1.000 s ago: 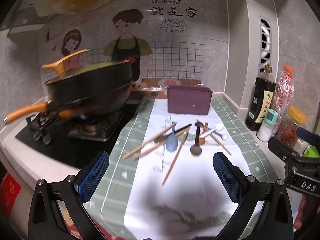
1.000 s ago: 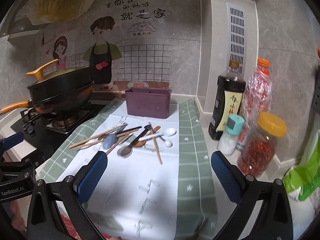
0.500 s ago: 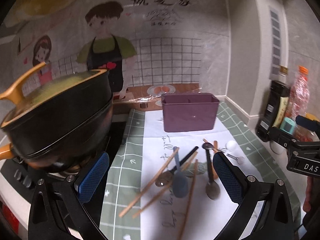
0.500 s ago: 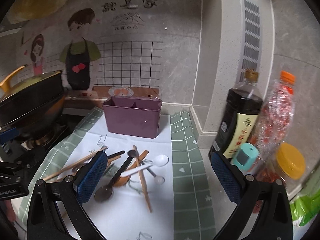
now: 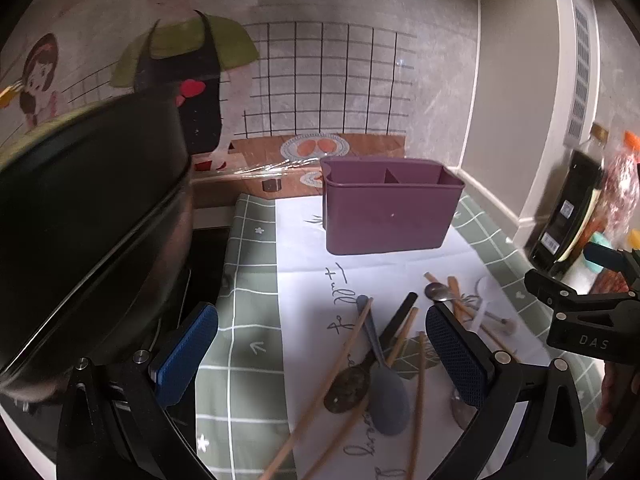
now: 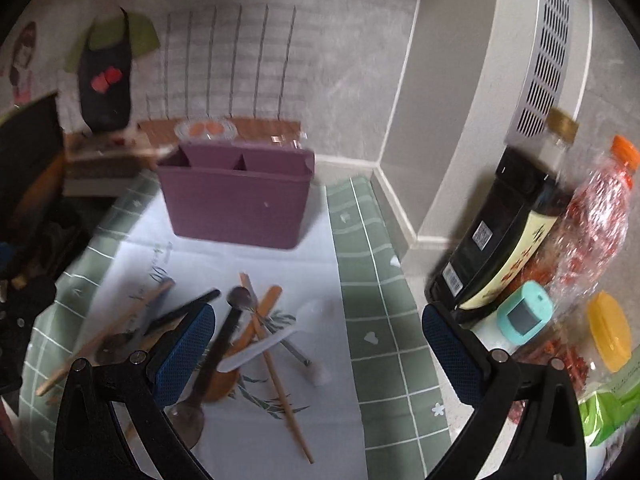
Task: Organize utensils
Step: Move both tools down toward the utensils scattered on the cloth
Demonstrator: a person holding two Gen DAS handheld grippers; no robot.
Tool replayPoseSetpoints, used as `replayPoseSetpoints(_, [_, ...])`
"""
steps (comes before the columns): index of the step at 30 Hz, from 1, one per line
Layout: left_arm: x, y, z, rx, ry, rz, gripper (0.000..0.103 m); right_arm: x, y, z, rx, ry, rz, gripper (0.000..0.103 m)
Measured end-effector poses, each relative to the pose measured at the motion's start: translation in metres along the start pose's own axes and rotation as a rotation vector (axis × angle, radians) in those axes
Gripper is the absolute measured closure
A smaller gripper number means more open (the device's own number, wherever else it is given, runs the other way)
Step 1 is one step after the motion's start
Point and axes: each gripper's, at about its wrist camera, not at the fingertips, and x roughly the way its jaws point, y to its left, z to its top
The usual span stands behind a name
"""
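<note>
A purple utensil holder point(image 5: 390, 210) with two compartments stands on the white mat, also in the right wrist view point(image 6: 238, 196). In front of it lies a pile of utensils: wooden chopsticks point(image 5: 346, 354), a grey spoon point(image 5: 386, 396), a dark metal spoon point(image 5: 348, 386), a white spoon point(image 6: 272, 344), a black-handled spoon point(image 6: 220, 348). My left gripper point(image 5: 322, 354) is open and empty, low over the pile's left part. My right gripper point(image 6: 316, 356) is open and empty, over the pile's right edge; it shows in the left wrist view point(image 5: 580, 312).
A black pot point(image 5: 80, 216) on the stove is close at the left. A soy sauce bottle point(image 6: 508, 236), a red-filled bottle point(image 6: 592, 216), a teal-capped shaker point(image 6: 516, 320) and a yellow-lidded jar point(image 6: 600, 344) stand at the right. A green checked cloth point(image 6: 376, 300) lies under the white mat.
Both grippers have moved forward and down toward the utensil pile and holder, which now look much larger. Both stay open and empty.
</note>
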Motion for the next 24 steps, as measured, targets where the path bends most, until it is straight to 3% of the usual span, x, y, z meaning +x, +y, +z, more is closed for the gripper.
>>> replayPoseSetpoints(6, [0.024, 0.005, -0.004, -0.061, 0.078, 0.021, 0.000, 0.038, -0.008, -0.008, 0.008, 0.089, 0.056, 0.000])
replayPoseSetpoints(10, [0.039, 0.009, -0.021, -0.124, 0.160, 0.079, 0.000, 0.060, -0.013, -0.014, -0.002, 0.100, 0.122, 0.003])
replayPoseSetpoints(11, [0.039, 0.009, -0.024, -0.136, 0.175, 0.093, 0.000, 0.065, -0.016, -0.015, -0.001, 0.112, 0.137, 0.006])
replayPoseSetpoints(16, [0.027, 0.007, -0.045, -0.200, 0.237, 0.097, 0.000, 0.097, -0.018, -0.016, -0.005, 0.168, 0.232, 0.040])
replayPoseSetpoints(21, [0.009, 0.011, -0.054, -0.236, 0.266, 0.097, 0.000, 0.105, -0.004, -0.012, -0.073, 0.173, 0.432, 0.052])
replayPoseSetpoints(24, [0.002, 0.014, -0.057, -0.252, 0.274, 0.121, 0.000, 0.106, 0.010, -0.006, -0.156, 0.162, 0.490, 0.059])
